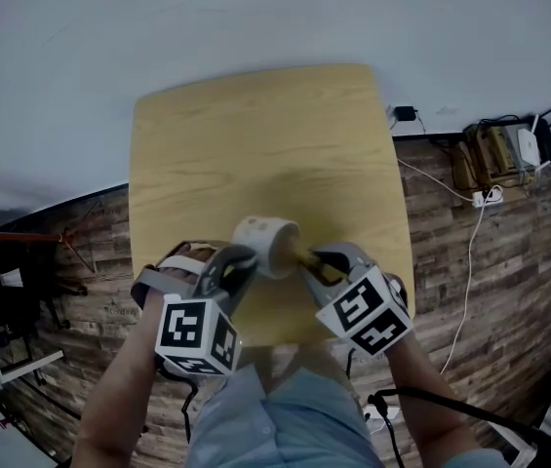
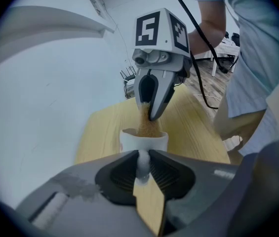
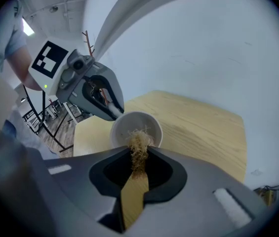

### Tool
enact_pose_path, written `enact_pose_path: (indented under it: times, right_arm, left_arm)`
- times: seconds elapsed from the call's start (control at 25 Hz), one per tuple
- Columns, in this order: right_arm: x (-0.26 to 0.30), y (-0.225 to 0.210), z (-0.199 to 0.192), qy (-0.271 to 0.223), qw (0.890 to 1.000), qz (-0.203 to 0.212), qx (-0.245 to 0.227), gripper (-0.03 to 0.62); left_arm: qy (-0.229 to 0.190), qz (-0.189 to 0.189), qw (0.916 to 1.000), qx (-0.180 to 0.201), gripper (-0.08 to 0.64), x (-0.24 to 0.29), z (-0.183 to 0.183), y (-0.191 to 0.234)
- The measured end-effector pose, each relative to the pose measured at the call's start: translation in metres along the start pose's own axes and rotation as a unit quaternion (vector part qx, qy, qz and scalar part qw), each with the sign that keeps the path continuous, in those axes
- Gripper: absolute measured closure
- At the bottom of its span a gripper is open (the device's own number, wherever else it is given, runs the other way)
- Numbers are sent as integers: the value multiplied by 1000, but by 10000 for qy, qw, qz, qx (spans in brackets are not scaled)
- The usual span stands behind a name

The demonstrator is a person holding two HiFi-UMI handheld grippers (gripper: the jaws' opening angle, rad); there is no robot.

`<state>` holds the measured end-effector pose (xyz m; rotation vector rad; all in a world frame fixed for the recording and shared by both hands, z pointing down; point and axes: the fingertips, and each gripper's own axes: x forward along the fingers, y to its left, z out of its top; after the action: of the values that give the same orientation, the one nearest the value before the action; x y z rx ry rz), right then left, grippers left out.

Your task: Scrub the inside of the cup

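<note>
The left tool (image 2: 143,168) is pinching the handle (image 2: 142,163) of the white cup (image 1: 267,245), tipping it over the near bench (image 1: 255,135), while the right tool (image 3: 139,166) is clamping a tan fibre scrubber (image 3: 139,147) at its mouth, so scrubbing seems to be just starting, needing a deeper push and circling next.

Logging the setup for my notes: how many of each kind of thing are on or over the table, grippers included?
cup: 1
fibre scrubber: 1
grippers: 2 (left gripper, right gripper)
Total: 4
</note>
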<state>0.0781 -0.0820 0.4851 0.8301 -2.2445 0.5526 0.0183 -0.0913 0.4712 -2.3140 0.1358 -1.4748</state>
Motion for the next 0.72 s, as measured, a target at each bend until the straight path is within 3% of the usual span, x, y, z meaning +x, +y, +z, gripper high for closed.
enact_pose_path:
  times: [0.4, 0.72]
  right_arm:
    - [-3, 26, 18, -270, 9987, 262, 350, 534]
    - [-18, 13, 33, -81, 9983, 1, -573, 534]
  left_arm:
    - [26, -19, 9995, 299, 466, 7, 8, -10]
    - [55, -91, 9994, 340, 466, 3, 5, -11]
